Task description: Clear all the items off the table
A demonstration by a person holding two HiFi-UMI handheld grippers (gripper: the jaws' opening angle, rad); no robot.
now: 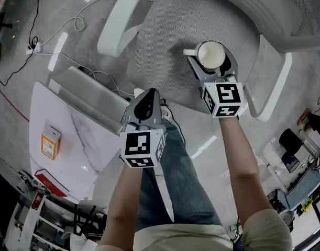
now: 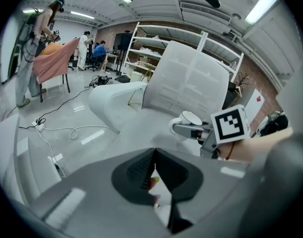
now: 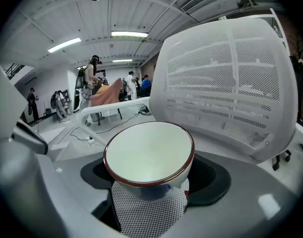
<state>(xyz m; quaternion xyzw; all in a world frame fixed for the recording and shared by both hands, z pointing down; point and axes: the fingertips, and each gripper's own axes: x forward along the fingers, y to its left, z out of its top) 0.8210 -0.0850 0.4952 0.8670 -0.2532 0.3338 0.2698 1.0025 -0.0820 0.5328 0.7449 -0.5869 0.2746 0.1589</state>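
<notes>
Right gripper (image 1: 212, 66) clamps cup (image 1: 210, 54) above chair seat (image 1: 165, 46) — seemingly clear of armrests (image 1: 120, 20) — left gripper (image 1: 147, 99) closed.

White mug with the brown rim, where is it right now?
Head view, upper right: the white brown-rimmed mug is clamped in the right gripper above the white office chair's mesh seat, away from the white marble-look table at left.

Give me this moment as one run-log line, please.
left gripper: shut, empty | right gripper: shut on white cup, above chair seat | orange box: on table
</notes>
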